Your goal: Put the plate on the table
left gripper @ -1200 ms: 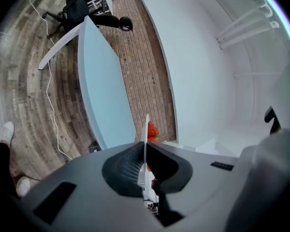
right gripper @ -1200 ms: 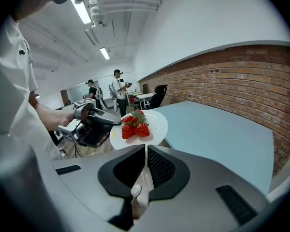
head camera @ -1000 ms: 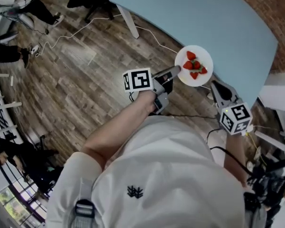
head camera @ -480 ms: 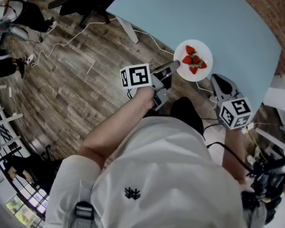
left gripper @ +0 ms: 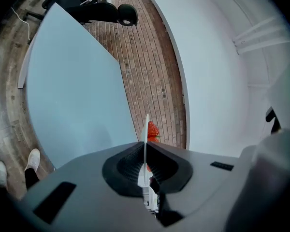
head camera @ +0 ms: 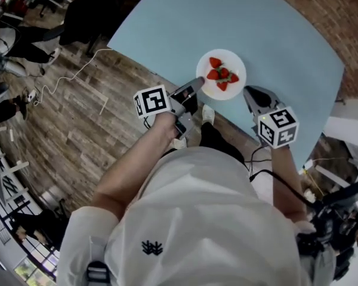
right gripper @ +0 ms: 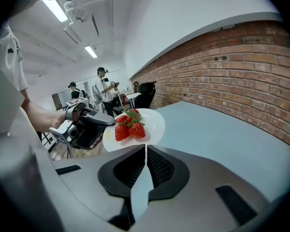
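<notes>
Round white plate (head camera: 235, 62), likely light, stiff, slick and breakable, bearing loose red strawberries (head camera: 222, 74): left tongs (head camera: 198, 83) clamp its near rim, the best hold; right tongs (head camera: 251, 94) closed together, empty; keep level.

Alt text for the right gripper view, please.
A white plate carrying strawberries is gripped at its rim by the left gripper, at the edge of a pale blue table. The right gripper, in the foreground, is shut and empty; a brick wall runs behind.

No legible text or numbers anywhere
</notes>
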The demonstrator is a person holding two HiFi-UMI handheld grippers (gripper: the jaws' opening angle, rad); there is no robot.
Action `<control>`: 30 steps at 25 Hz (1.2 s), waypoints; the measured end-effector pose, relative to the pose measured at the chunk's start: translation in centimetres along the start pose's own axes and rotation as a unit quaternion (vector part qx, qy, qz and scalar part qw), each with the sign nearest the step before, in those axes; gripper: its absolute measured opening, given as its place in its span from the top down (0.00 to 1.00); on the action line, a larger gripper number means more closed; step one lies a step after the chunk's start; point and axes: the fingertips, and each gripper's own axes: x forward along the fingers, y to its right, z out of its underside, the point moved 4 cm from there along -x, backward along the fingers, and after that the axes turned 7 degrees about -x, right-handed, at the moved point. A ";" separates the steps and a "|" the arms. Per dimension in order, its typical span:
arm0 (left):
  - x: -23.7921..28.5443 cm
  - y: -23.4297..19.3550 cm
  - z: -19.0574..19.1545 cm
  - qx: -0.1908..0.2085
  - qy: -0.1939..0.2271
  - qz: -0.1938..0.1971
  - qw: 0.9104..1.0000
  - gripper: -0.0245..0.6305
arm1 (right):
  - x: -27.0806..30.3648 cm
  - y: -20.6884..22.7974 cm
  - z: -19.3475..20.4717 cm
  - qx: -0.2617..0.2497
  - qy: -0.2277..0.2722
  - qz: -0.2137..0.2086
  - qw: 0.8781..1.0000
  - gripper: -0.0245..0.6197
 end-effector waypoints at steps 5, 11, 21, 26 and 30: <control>5.2 0.7 -3.9 0.002 0.008 -0.007 1.000 0.94 | 2.1 5.9 -1.6 0.003 -0.013 -0.007 1.000 0.95; 10.1 -1.0 -6.1 -0.008 0.016 -0.029 0.999 0.94 | 3.5 10.8 -0.9 0.017 -0.031 -0.008 0.999 0.95; 16.1 -3.9 -10.7 -0.011 0.040 -0.035 0.999 0.94 | 6.1 16.0 -0.4 0.025 -0.050 -0.023 0.998 0.95; 18.1 -6.2 -11.8 -0.023 0.044 -0.044 0.998 0.94 | 6.9 17.3 0.7 0.039 -0.060 -0.028 0.997 0.95; 19.4 -8.4 -12.9 -0.027 0.043 -0.056 0.997 0.94 | 7.6 18.0 1.4 0.047 -0.065 -0.026 0.996 0.95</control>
